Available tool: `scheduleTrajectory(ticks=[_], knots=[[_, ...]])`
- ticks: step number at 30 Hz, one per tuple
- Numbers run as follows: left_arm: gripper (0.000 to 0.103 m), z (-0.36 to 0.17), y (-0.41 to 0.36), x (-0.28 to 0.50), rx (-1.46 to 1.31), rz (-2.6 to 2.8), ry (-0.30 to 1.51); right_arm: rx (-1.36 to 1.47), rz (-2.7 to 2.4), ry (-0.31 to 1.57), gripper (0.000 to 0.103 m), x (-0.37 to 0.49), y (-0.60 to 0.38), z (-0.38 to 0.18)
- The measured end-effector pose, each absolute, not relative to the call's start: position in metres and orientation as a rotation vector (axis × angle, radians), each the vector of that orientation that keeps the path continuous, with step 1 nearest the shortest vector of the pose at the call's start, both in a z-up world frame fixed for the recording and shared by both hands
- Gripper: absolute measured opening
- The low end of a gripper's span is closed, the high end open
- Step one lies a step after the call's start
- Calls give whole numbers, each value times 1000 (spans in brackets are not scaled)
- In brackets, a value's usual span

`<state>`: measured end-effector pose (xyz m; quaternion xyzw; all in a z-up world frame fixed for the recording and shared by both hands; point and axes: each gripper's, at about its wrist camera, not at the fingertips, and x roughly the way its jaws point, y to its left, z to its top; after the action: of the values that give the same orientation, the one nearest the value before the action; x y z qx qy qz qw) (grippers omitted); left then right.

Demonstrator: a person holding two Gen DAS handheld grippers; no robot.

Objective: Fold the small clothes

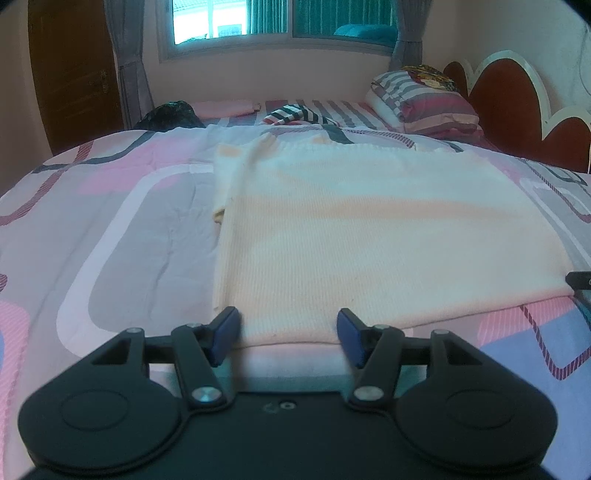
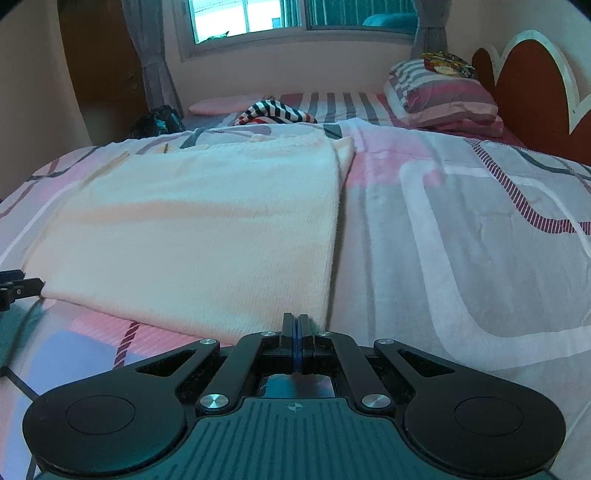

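Holding my left gripper (image 1: 288, 334) with its blue pads (image 1: 226, 334) spread apart, I have it at the near left corner of the cream garment (image 1: 369, 236); the garment's near edge lies between the pads, but they do not press on it. My right gripper (image 2: 297, 332) has its pads pressed flat together, with nothing seen between them, and sits just at the near right corner of the same garment (image 2: 192, 236). Whether its tips touch the cloth I cannot tell.

The garment is ribbed knit, spread flat as a broad rectangle on the bed cover (image 1: 110, 229), which carries pink, grey and white shapes. A folded strip runs along the garment's left edge in the left wrist view.

Farther off, a black, white and red striped cloth (image 2: 277, 112) lies bunched on the striped sheet. To the far right, striped pillows (image 2: 443, 96) are stacked against the red headboard (image 2: 528, 81). A dark bundle (image 1: 170, 114) sits at the far left of the bed, below the grey curtain (image 1: 129, 55). A window (image 1: 280, 22) fills the far wall.
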<state>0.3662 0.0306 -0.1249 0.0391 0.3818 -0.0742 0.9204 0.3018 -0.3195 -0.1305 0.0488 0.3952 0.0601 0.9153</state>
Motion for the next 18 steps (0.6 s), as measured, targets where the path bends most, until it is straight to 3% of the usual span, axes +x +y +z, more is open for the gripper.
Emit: scheduleTrajectory(ticks=[8,18], knots=[[60,-118,32,348,93,-105,829,146,122,845,0,305,-327,-122],[49,-151,97,339,-790,-160,763,221,196,735,0,294,-310,-95]])
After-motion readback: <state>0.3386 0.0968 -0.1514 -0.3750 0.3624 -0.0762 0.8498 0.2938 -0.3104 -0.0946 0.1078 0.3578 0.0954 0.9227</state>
